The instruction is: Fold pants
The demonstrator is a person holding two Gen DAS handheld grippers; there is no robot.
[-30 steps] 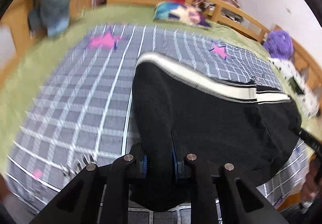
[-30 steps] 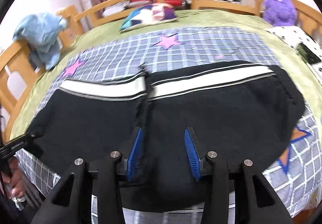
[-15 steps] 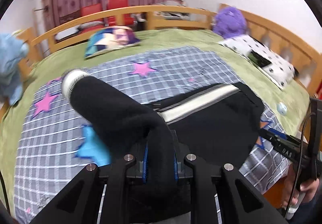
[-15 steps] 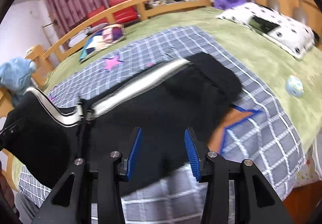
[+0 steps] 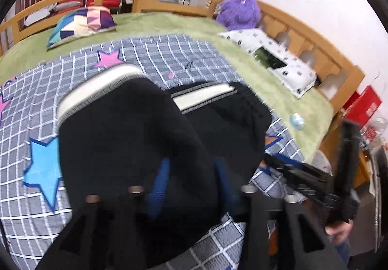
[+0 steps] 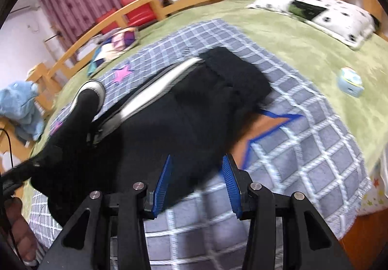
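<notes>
pants (image 5: 135, 139): black w/ white stripe, on the checked blanket (image 5: 169, 61) – one half folded over twd the other, its cuff end raised
L gripper (image 5: 191, 182): jaws just been opening, now part-open – cloth between the blue pads but no clear pinch, frame blurred
R gripper (image 6: 197, 182): jaws apart, nothing clamped; hovers at pants' near edge over blanket
pillow (image 6: 315, 12): on green cover, far side of blanket
</notes>
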